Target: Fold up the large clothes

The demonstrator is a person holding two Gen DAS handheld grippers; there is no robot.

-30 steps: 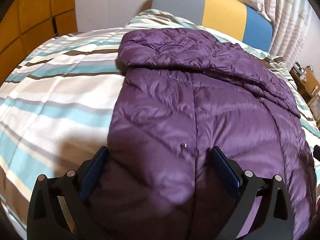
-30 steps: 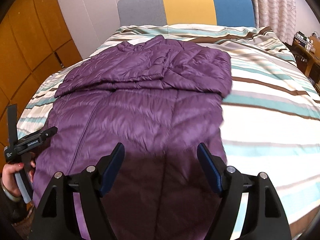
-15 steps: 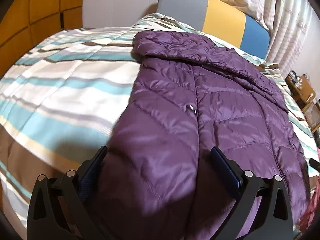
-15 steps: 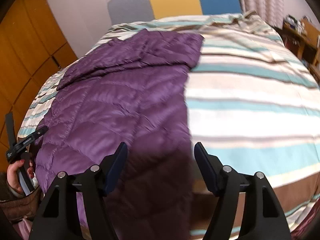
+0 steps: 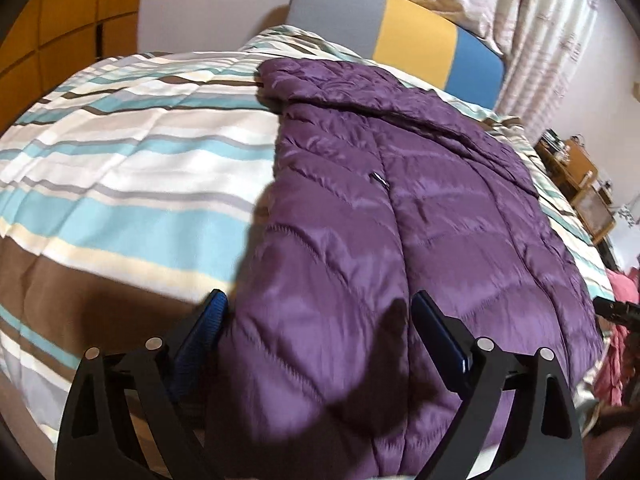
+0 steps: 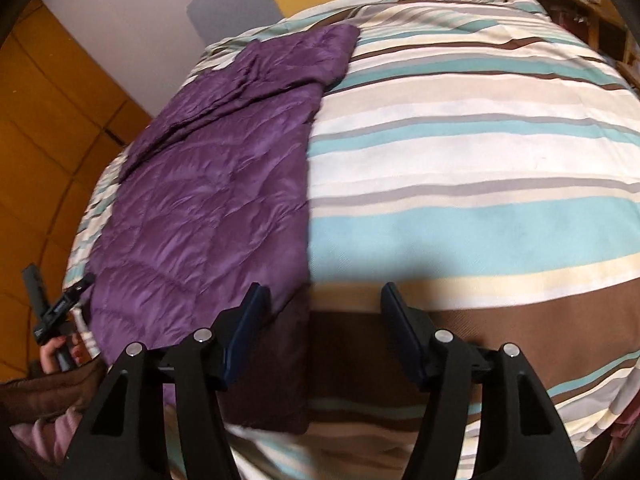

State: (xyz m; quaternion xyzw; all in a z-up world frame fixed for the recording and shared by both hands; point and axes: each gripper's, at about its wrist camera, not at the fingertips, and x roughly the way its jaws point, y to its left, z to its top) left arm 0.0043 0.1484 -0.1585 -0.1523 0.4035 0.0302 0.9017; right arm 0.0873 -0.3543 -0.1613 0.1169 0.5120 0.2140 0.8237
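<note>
Purple quilted down jacket (image 5: 400,220) lies flat on the striped bed (image 5: 140,168), hem between the wide left gripper (image 5: 316,320) jaws; right gripper (image 6: 320,308) jaws, wide, straddle its corner, positioned for grasping.

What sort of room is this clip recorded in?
Most likely a home bedroom: a bed with a striped duvet and padded headboard, curtains behind it, and a purple jacket spread on the bed.
</note>
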